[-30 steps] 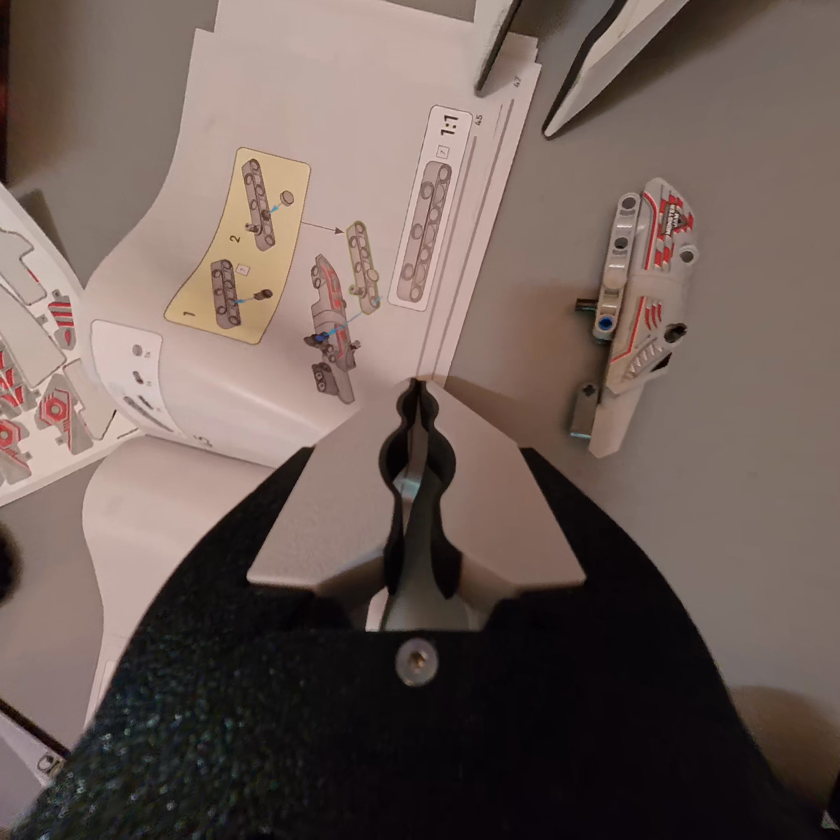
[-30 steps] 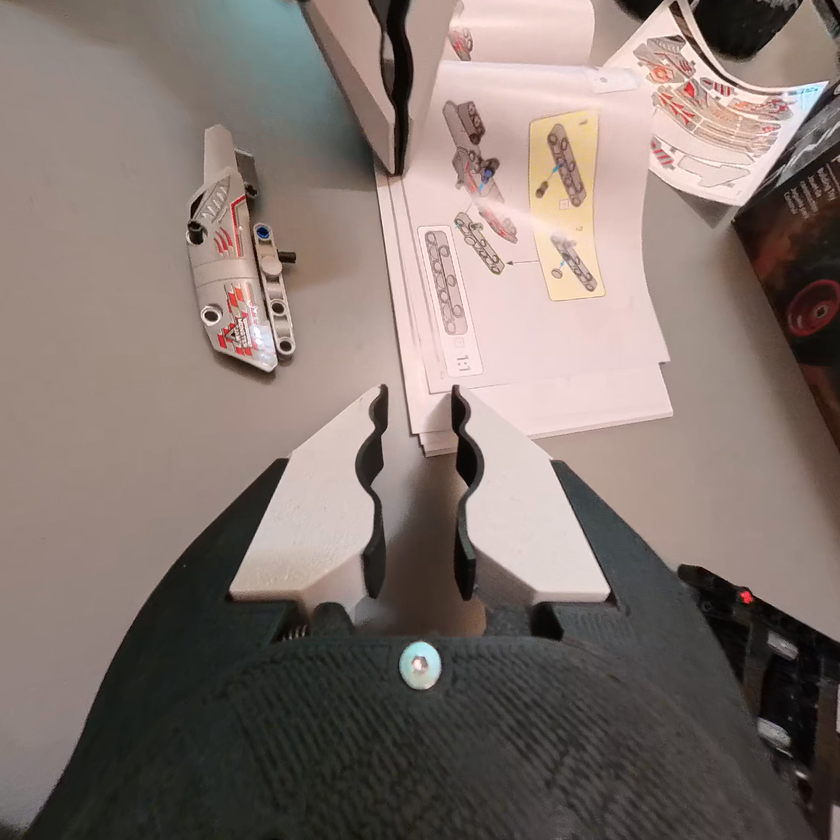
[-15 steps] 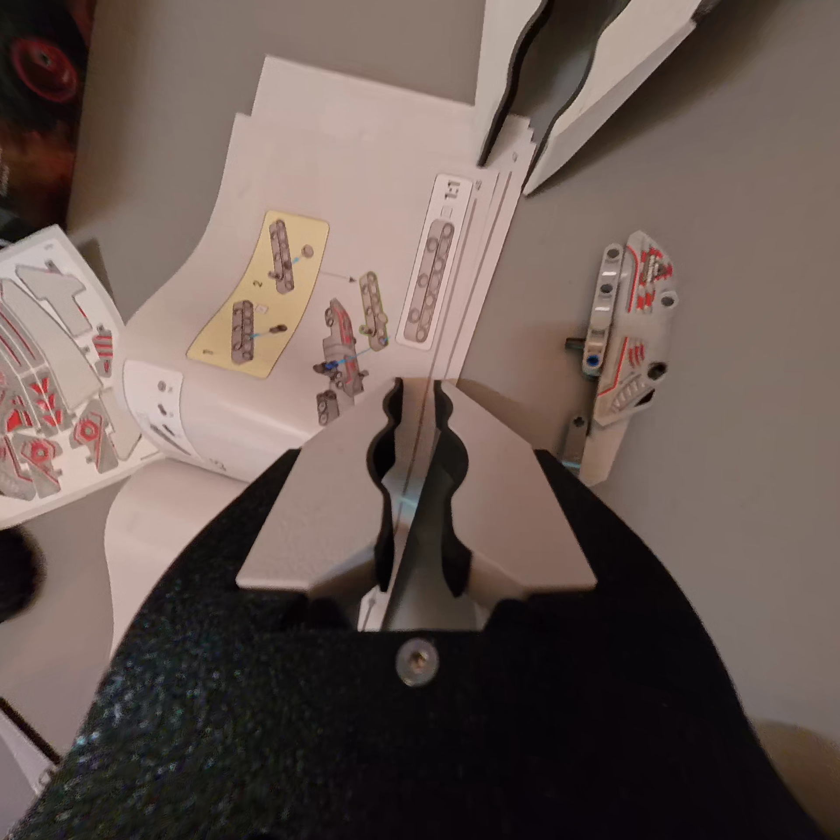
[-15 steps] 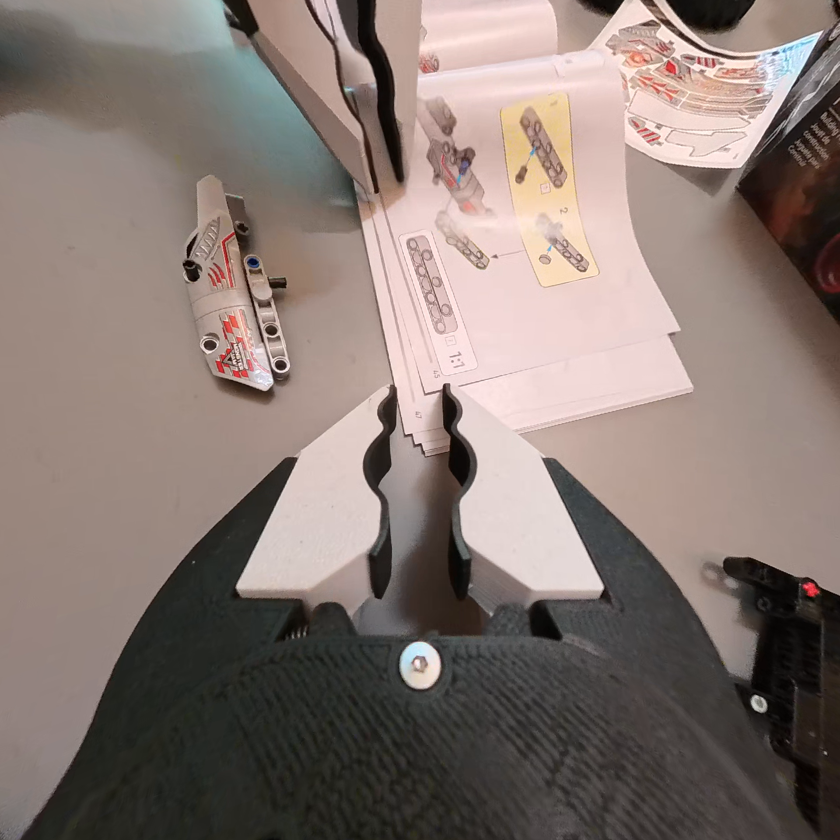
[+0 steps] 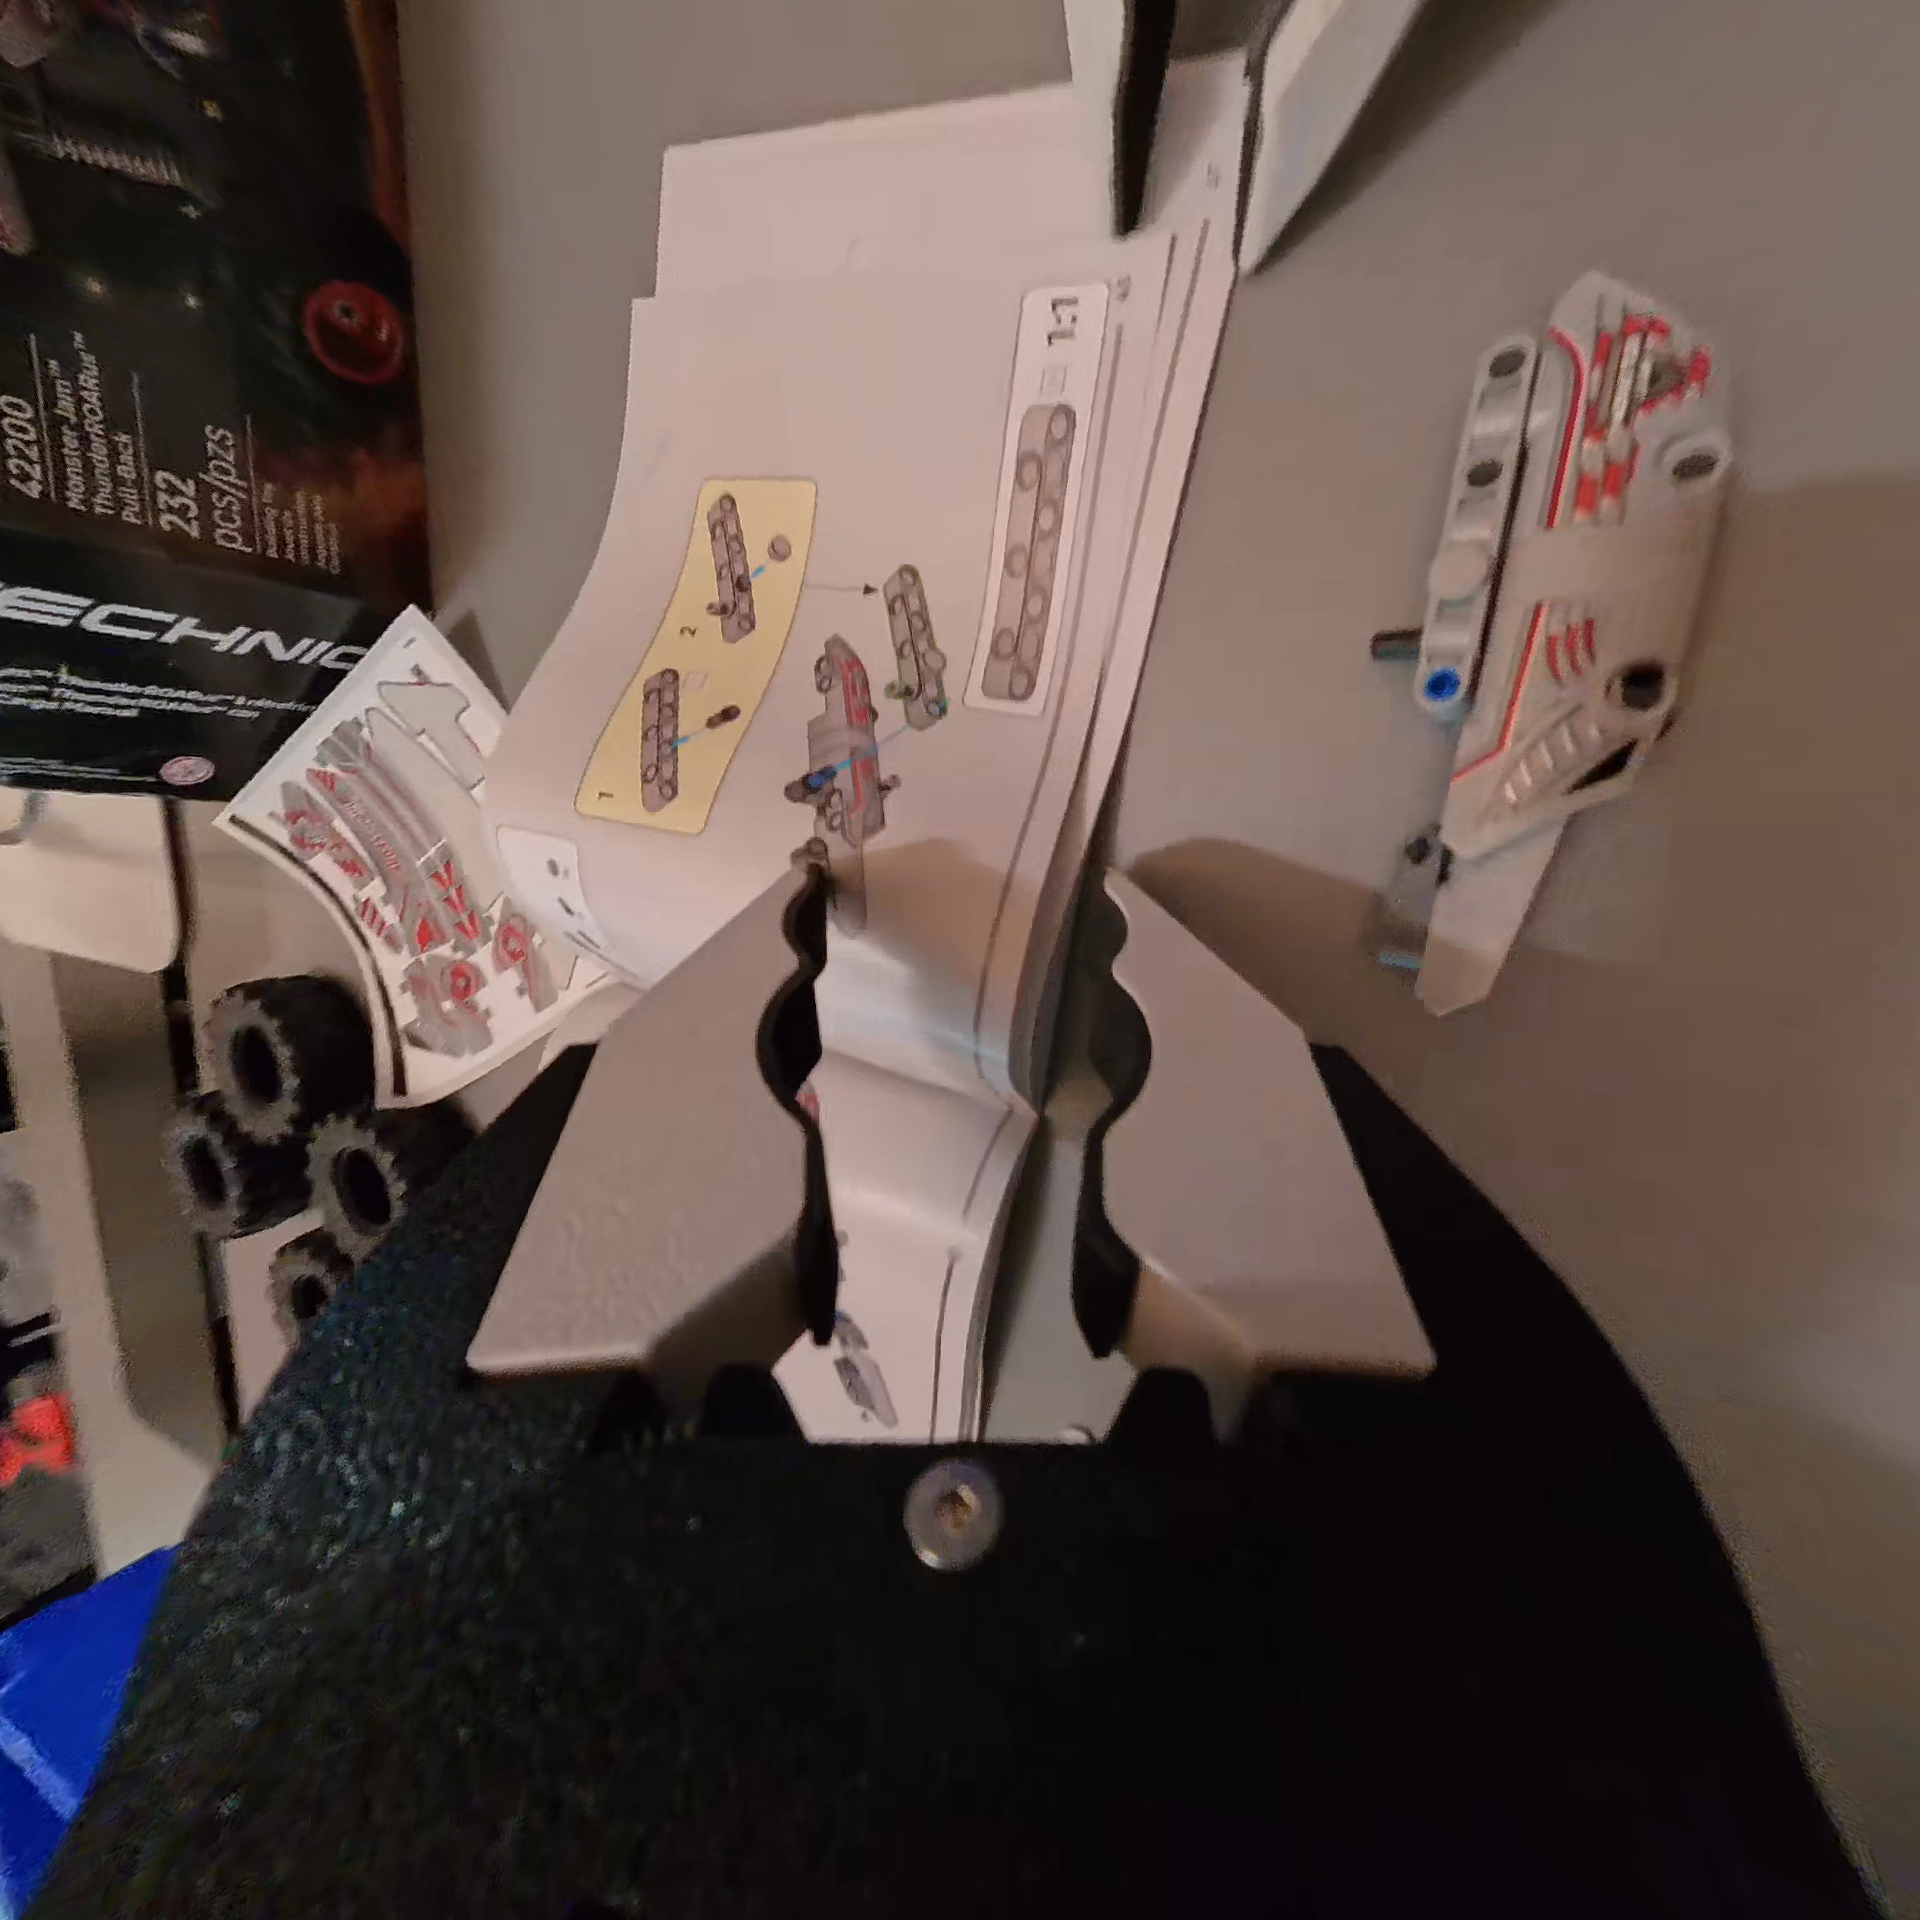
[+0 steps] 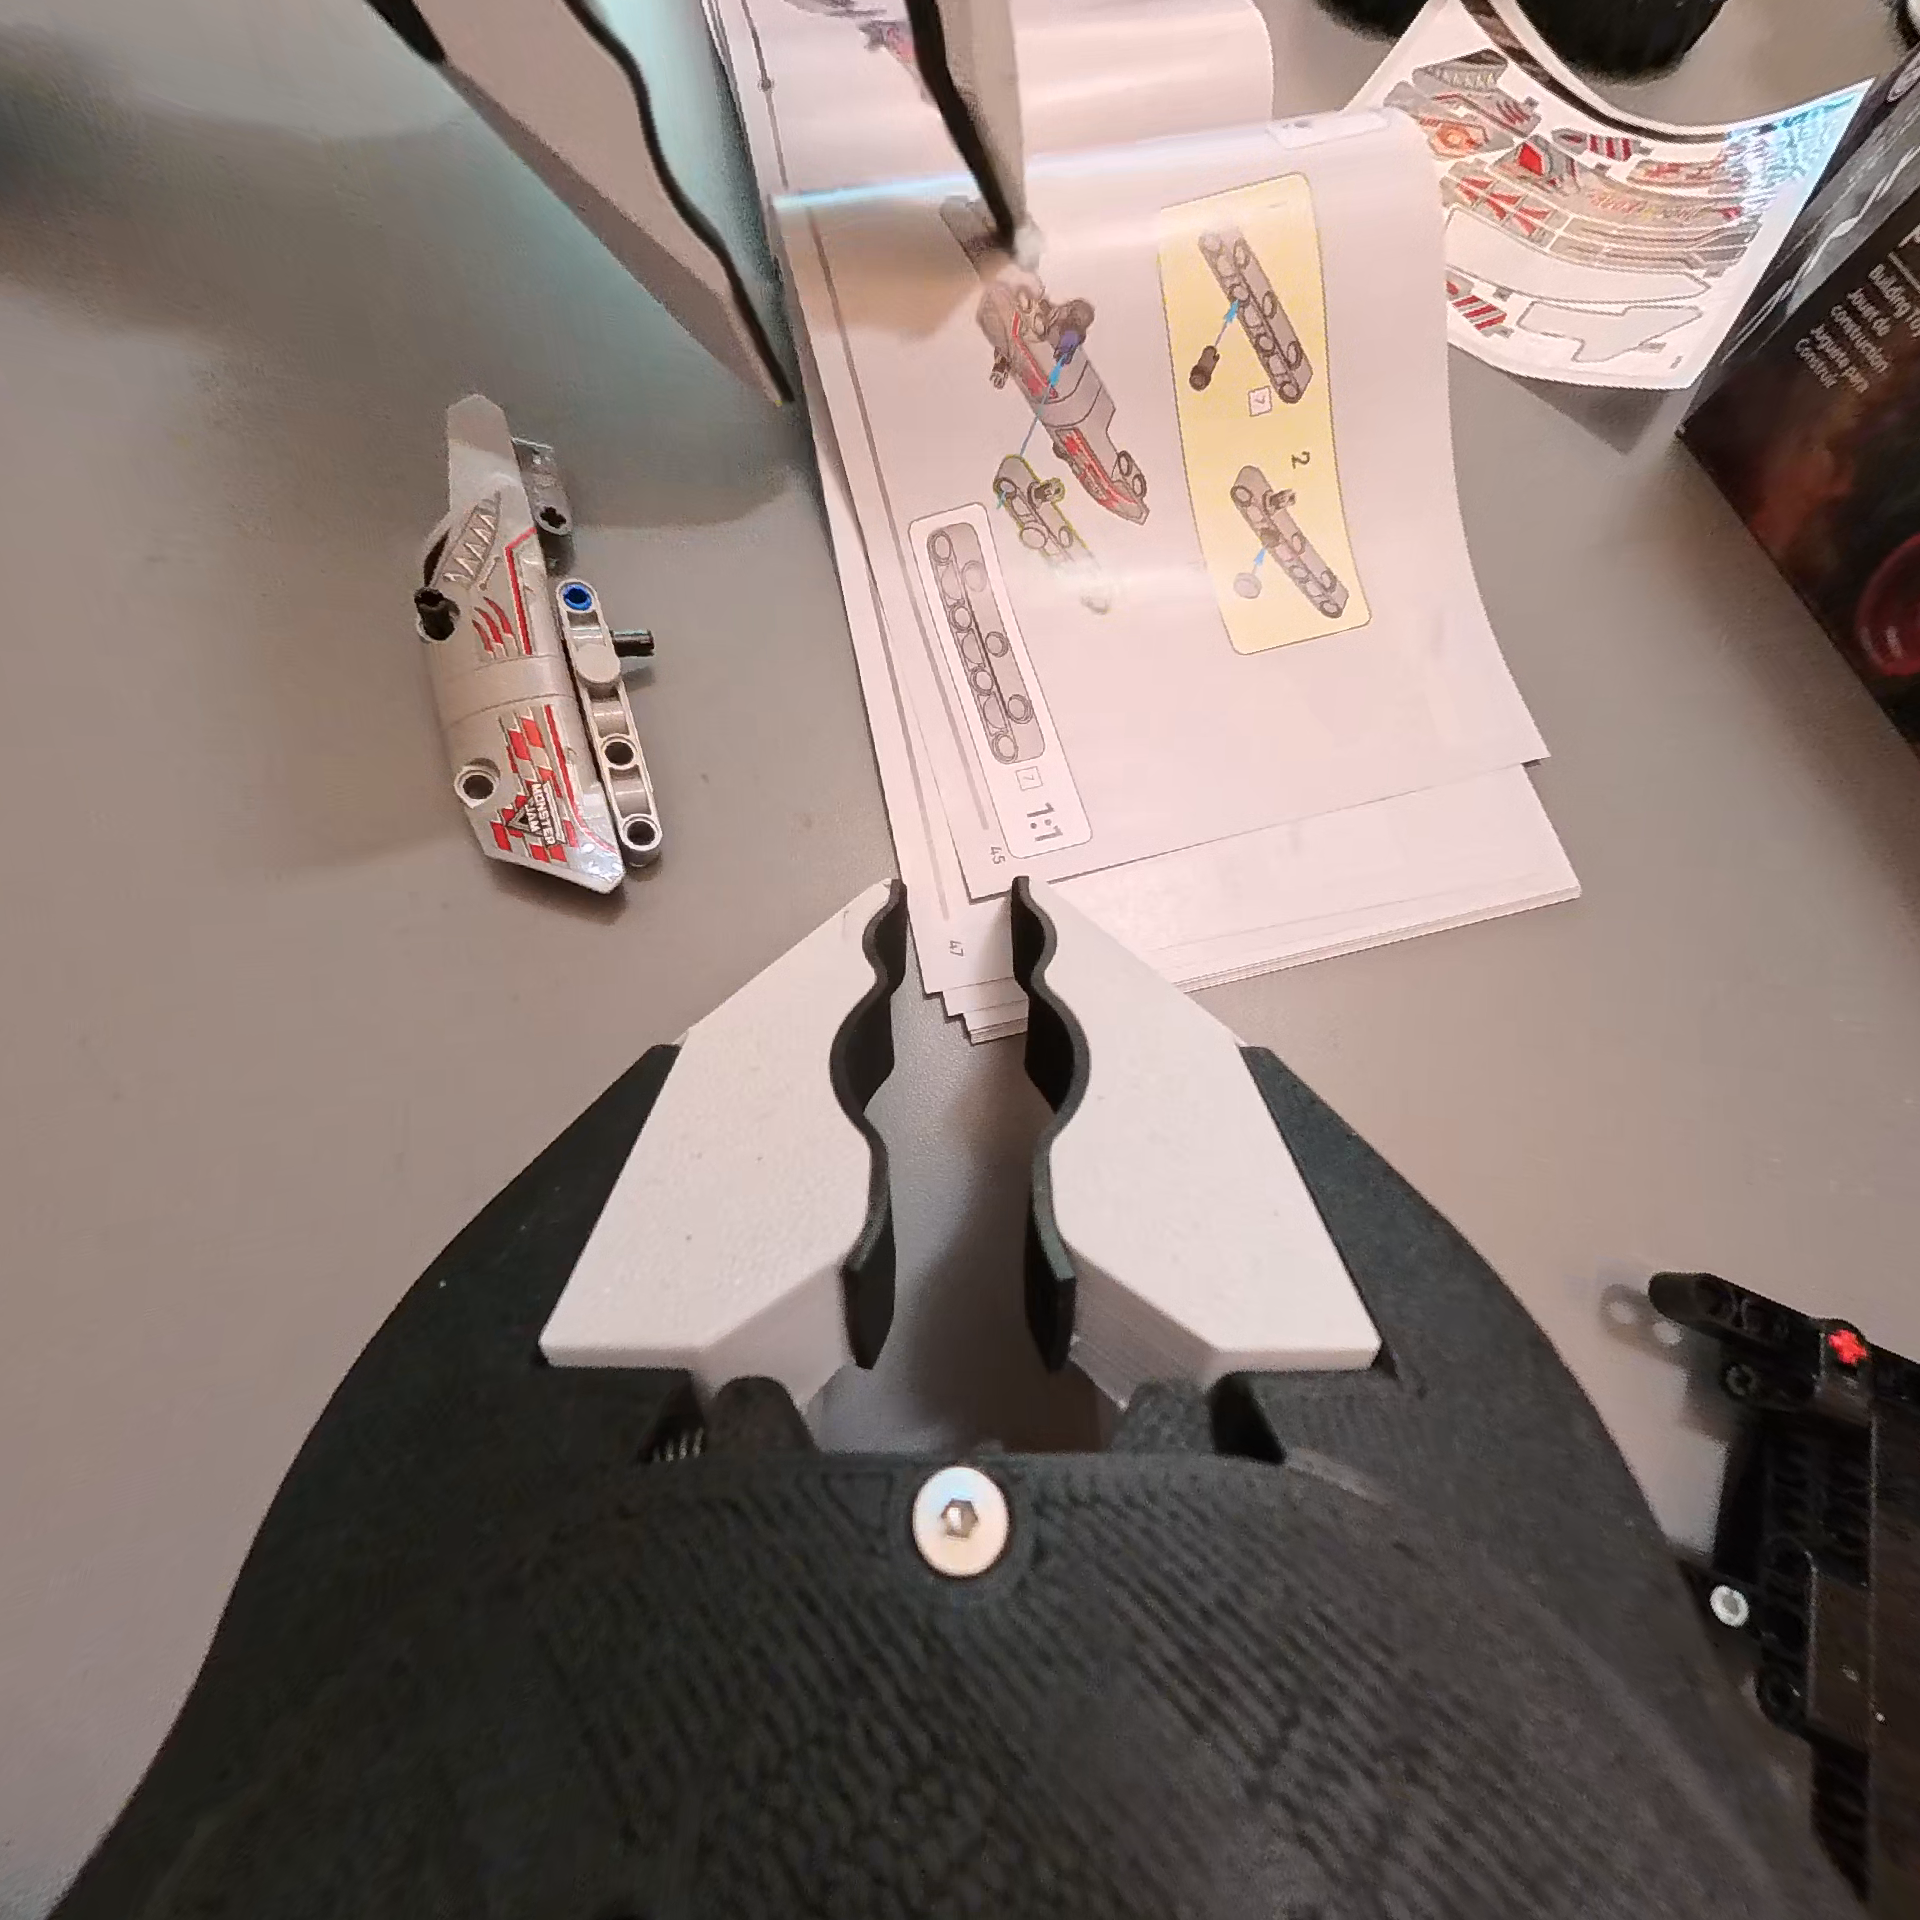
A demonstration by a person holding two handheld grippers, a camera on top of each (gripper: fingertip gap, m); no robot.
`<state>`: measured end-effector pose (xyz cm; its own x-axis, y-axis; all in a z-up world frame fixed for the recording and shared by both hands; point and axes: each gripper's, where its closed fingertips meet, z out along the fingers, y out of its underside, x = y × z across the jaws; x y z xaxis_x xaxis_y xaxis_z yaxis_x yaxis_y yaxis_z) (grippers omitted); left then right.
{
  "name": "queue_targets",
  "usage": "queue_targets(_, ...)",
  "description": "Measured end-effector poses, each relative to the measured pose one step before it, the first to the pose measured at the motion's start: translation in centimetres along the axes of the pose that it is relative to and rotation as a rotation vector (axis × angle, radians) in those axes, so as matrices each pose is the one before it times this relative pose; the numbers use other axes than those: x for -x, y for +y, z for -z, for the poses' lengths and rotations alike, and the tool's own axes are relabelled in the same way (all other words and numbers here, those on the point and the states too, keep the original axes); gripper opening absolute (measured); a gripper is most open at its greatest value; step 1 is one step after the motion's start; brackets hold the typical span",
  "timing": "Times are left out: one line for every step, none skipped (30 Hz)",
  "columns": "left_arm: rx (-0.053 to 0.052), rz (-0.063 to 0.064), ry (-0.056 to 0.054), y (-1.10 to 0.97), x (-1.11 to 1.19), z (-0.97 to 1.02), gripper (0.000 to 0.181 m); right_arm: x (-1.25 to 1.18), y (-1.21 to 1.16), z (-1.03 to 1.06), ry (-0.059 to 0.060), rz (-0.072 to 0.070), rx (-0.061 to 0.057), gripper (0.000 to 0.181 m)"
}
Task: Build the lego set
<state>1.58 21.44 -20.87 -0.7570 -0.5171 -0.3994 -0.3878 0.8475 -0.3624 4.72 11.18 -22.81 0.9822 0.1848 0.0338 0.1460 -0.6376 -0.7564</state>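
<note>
An open instruction booklet [image 5: 883,416] lies on the grey table, and it also shows in the right wrist view [image 6: 1247,675]. A grey panel assembly with red stickers and a blue pin [image 5: 1558,644] lies to the side of it, apart from both grippers [image 6: 520,665]. My left gripper [image 5: 966,883] is open, with its jaws on either side of the booklet's long page edge. My right gripper [image 6: 958,894] is open with a narrow gap over the booklet's opposite corner, holding nothing. Each gripper shows at the top of the other's view: the right [image 5: 1195,244] and the left [image 6: 894,317].
A sticker sheet [image 5: 395,831] and a dark set box [image 5: 187,416] lie beyond the booklet. Several black tyres [image 5: 270,1122] sit by the sheet. A black Technic assembly [image 6: 1808,1455] lies at the right of my right gripper. A blue object [image 5: 62,1714] is at the lower left. There is about 12 cm between the tips of the two grippers.
My left gripper went from shut to wide open and pulled back, so more of the box and tyres show. My right gripper narrowed its gap and moved onto the booklet's corner.
</note>
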Motion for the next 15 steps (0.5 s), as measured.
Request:
queue_targets(0.0137,-0.0292,-0.0325,0.275,0.071,-0.011,0.047,-0.005,-0.005,-0.006,-0.0008,-0.0009,-0.0001,0.018)
queue_targets(0.0044,-0.0243,-0.0439,0.156,0.269,0.001,0.046,0.001,0.001,0.001,-0.0005,-0.0005,0.0,0.018)
queue_targets(-0.0041,-0.016,-0.0283,0.027,0.09,0.015,0.048,0.0,0.006,0.007,0.0001,0.0001,0.0,0.018)
queue_targets(-0.0103,-0.0052,-0.0125,-0.047,-0.096,0.052,0.046,0.005,-0.001,-0.002,0.0007,0.0008,0.0001,0.019)
queue_targets(-0.0131,0.004,-0.0084,-0.074,-0.077,0.078,0.045,-0.003,0.0,-0.001,0.0006,0.0006,0.0001,0.019)
queue_targets(-0.0149,0.0123,-0.0077,-0.097,0.016,0.104,0.044,-0.003,0.006,0.006,0.0011,0.0013,0.0002,0.019)
queue_targets(-0.0186,0.0176,-0.001,-0.17,-0.005,0.129,0.044,0.004,0.003,-0.01,0.0011,0.0015,0.0,0.019)
queue_targets(-0.0216,0.0197,0.005,-0.261,-0.055,0.151,0.044,0.004,0.005,0.006,0.0003,0.0004,0.0,0.019)
queue_targets(-0.02,0.0189,0.011,-0.279,-0.102,0.152,0.045,-0.004,-0.006,0.008,-0.0002,-0.0004,0.0,0.019)
queue_targets(-0.0151,0.0182,-0.0036,-0.22,0.141,0.134,0.045,0.007,0.008,-0.006,-0.0003,-0.0004,0.0,0.019)
queue_targets(-0.0085,0.0111,-0.0096,-0.146,0.222,0.098,0.045,-0.006,0.0,0.0,0.0002,0.0004,0.0,0.019)
queue_targets(-0.0051,0.0022,-0.0028,-0.088,0.091,0.072,0.045,0.002,0.005,0.006,0.0004,0.0006,0.0,0.019)
queue_targets(-0.0046,0.0,-0.0029,-0.096,0.081,0.056,0.045,0.003,-0.001,-0.001,0.0003,0.0003,0.0,0.019)
queue_targets(-0.0033,0.0024,-0.0212,-0.107,0.354,0.041,0.044,0.003,0.005,0.007,0.0004,0.0004,0.0,0.019)
queue_targets(0.0017,-0.0001,-0.0222,-0.021,0.349,-0.014,0.043,-0.002,0.0,0.0,0.0001,0.0,0.0,0.019)
